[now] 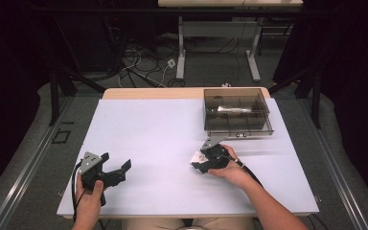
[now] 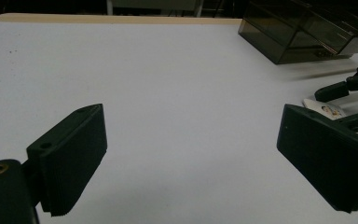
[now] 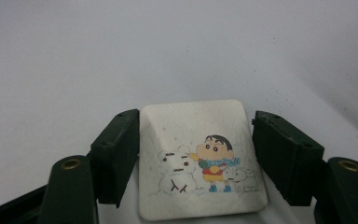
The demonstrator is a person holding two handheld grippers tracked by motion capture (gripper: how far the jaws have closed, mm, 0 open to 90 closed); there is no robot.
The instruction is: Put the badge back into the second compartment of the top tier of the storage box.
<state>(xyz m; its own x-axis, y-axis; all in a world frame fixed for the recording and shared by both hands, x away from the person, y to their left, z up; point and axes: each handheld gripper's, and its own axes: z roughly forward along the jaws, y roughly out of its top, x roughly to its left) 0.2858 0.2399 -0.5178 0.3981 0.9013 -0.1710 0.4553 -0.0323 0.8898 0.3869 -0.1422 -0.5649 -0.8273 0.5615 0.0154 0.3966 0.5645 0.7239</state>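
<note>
**Both tools on the counter, small cartoon packet between the right one's jaws**

So here's what we've got. From the high view we see a white counter [image 1: 163, 143] with a smoky see-through box [image 1: 237, 112] sitting at its far right, and something pale and longish lies inside it, though we can't make out what.

The left tool [image 1: 117, 168] is at the near left of the counter, held in the person's left hand [image 1: 88, 191]. Its jaws are spread wide apart with nothing between them; in the left gripper view we just see bare white counter in the gap, plus the box off at the far right.

The right tool [image 1: 200, 163] is near the middle right of the counter, just on the near side of the box, with the right hand [image 1: 230, 170] wrapped around it. In the right gripper view its jaws sit on either side of a small white packet [image 3: 200, 163] with a cartoon print on it: a kid in a scarf next to a snowman. The left jaw looks like it's touching the packet's edge, and the right jaw has a sliver of space beside it, so we can't tell if it's actually clamped. The packet lies flat on the counter.

In the left gripper view we can also spot that packet far off at the right, beside the other tool.
</note>
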